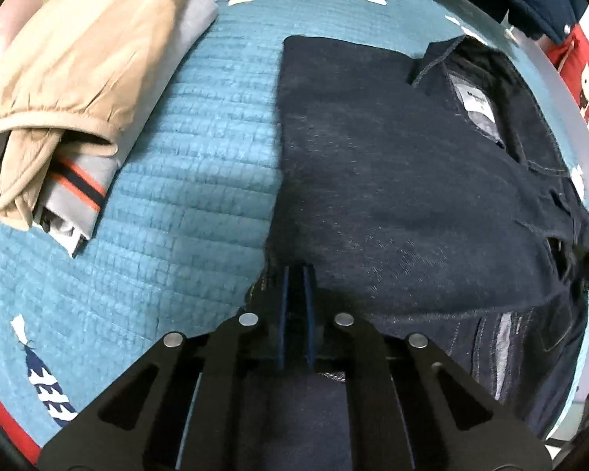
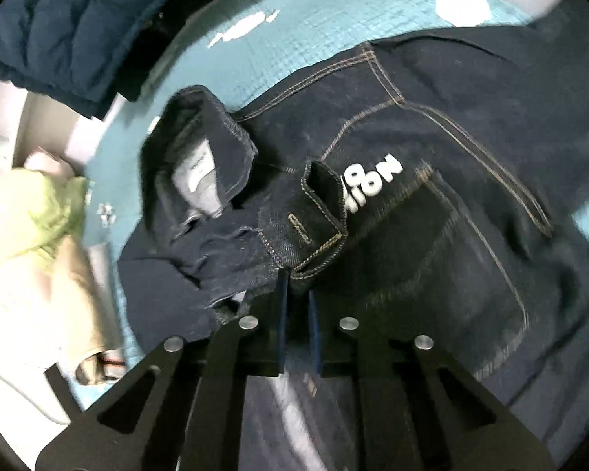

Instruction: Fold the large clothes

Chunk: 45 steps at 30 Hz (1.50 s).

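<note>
Black linkage arms are filling the bottom of both views, and between them the blue pads are standing nearly together. On the left gripper [image 1: 297,274] the jaws are pinching the near edge of the denim jacket [image 1: 392,180]; on the right gripper [image 2: 296,280] they are pinching a stitched flap [image 2: 322,216] of that jacket, close to the white lettering [image 2: 373,180].

That jacket is lying spread on the quilt [image 1: 200,165], collar [image 2: 200,145] and label turned toward the far side, one half already lying smooth and flat. It is looking like thick, heavy cloth: stiff enough to be holding a crease, soft enough to be sagging between two grips, and not slippery. Seams, hems and the collar are probably giving the firmest hold, since a doubled edge is offering more for the pads to bite.

Underneath, the quilt is teal, ribbed and printed with small white and navy shapes, likely gripping the cloth somewhat. A folded beige garment [image 1: 70,78] is sitting on grey striped clothing well to the side, and a navy puffy garment [image 2: 70,27] is lying beyond the collar.
</note>
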Tool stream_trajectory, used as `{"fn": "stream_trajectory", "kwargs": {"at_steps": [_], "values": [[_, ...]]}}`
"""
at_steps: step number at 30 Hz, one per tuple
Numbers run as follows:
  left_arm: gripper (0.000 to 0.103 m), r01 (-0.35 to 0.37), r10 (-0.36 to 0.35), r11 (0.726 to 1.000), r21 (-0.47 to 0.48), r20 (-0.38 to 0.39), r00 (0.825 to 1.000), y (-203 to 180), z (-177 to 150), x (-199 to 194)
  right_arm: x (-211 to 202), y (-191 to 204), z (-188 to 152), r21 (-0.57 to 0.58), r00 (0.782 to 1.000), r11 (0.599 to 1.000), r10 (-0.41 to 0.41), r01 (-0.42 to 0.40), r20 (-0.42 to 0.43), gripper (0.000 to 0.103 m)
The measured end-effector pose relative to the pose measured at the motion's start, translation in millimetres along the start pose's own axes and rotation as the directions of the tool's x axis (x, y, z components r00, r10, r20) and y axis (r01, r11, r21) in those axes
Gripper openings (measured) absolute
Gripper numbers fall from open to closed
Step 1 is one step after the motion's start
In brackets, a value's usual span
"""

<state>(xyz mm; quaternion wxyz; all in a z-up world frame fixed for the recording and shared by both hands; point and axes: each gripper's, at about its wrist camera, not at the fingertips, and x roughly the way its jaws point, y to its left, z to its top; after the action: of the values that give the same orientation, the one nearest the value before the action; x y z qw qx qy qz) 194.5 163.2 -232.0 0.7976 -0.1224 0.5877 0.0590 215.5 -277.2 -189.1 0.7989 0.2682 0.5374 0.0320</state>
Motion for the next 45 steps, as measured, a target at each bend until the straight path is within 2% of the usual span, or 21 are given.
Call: {"fn": "stream_trajectory", "kwargs": {"at_steps": [2,4,6,8,10,12,14,16,19,20,22,23,24,25,28,29,31,34,36,39,45], "values": [[0.007,0.011,-0.011,1.0,-0.005,0.002,1.0,1.1,-3.9,4.7,21.9,-6.6,-0.5,-0.015,0.998,0.999,-0.051,0.051,-0.032,0.009],[0.007,-0.007,0.007,1.0,0.013,0.011,1.0,-0.4,-4.8,5.4,44.1,-22.2,0.5,0.025,0.997,0.999,-0.042,0.044,-0.069,0.011],[0.007,-0.039,0.039,0.998,0.042,0.007,0.999,-6.5,-2.1,5.9,39.5,-20.4,4.4,0.024,0.997,0.999,-0.032,0.034,-0.071,0.011],[0.008,-0.083,0.083,0.993,0.088,0.005,0.997,-13.1,0.9,1.7,23.1,-6.9,9.0,-0.024,0.994,0.996,-0.093,0.091,-0.062,0.016],[0.008,-0.111,0.108,0.985,0.13,0.03,0.994,-20.7,1.2,-13.1,1.8,3.3,9.3,-0.054,0.996,0.995,-0.087,0.086,-0.012,0.016],[0.009,-0.094,0.084,0.988,0.126,0.082,0.993,-23.4,1.7,-36.7,-23.9,14.7,8.1,-0.089,0.994,0.993,-0.064,0.071,0.088,0.016],[0.008,-0.054,0.039,0.992,0.11,0.139,0.989,-25.2,4.8,-56.4,-42.5,30.8,2.7,-0.162,0.98,0.984,-0.046,0.078,0.196,0.016],[0.008,0.004,-0.026,0.992,0.126,0.171,0.985,-34.3,11.6,-62.8,-42.3,46.1,0.5,-0.233,0.969,0.965,-0.06,0.118,0.241,0.016],[0.008,0.017,-0.038,0.99,0.138,0.154,0.987,-54.4,23.8,-42.6,-17.0,58.2,-2.7,-0.318,0.983,0.947,0.006,0.053,0.183,0.013],[0.008,0.034,-0.052,0.991,0.132,0.136,0.989,-59.8,26.4,-29.7,5.2,59.1,-2.0,-0.326,0.99,0.943,-0.025,0.07,0.142,0.013],[0.008,0.039,-0.045,0.994,0.106,0.059,0.997,-61.3,24.5,4.8,45.0,52.2,-0.9,-0.317,0.985,0.934,-0.143,0.165,0.093,0.012],[0.008,0.036,-0.035,0.996,0.082,-0.008,0.999,-57.3,21.2,33.4,63.5,43.5,-0.7,-0.305,0.987,0.938,-0.15,0.162,0.062,0.009],[0.008,0.052,-0.054,0.996,0.074,0.025,0.998,-54.8,17.7,36.7,73.4,35.4,-1.6,-0.287,0.992,0.95,-0.11,0.124,0.066,0.006],[0.008,0.059,-0.063,0.995,0.078,0.054,0.997,-52.9,13.4,31.9,70.9,35.0,-1.6,-0.287,0.992,0.951,-0.1,0.117,0.074,0.006],[0.008,0.012,-0.014,0.996,0.083,0.026,1.0,-48.8,10.1,22.2,56.0,41.1,-0.7,-0.266,0.988,0.951,-0.148,0.157,0.054,0.006],[0.008,-0.007,0.006,0.997,0.072,0.025,1.0,-44.7,8.9,17.8,45.5,42.9,-0.8,-0.251,0.98,0.947,-0.19,0.2,0.061,0.007],[0.008,-0.014,0.013,0.998,0.058,0.028,1.0,-36.1,4.7,13.6,36.2,41.1,-2.8,-0.227,0.976,0.95,-0.211,0.216,0.048,0.007],[0.007,0.037,-0.038,0.999,0.035,0.027,0.999,-26.1,-0.3,24.9,58.4,31.6,-3.3,-0.243,0.982,0.952,-0.189,0.189,0.021,0.006],[0.007,0.016,-0.018,0.999,0.05,0.047,0.999,-29.4,-1.6,32.0,66.9,32.6,-2.9,-0.267,0.981,0.944,-0.188,0.193,0.045,0.004],[0.007,-0.055,0.05,0.994,0.095,0.051,0.997,-39.4,-4.4,21.6,57.9,38.5,-2.6,-0.248,0.978,0.946,-0.208,0.207,0.025,0.004],[0.008,-0.04,0.035,0.996,0.085,0.068,0.997,-42.5,-4.5,2.1,34.1,34.3,-2.8,-0.203,0.988,0.967,-0.157,0.155,0.004,0.007]]}}
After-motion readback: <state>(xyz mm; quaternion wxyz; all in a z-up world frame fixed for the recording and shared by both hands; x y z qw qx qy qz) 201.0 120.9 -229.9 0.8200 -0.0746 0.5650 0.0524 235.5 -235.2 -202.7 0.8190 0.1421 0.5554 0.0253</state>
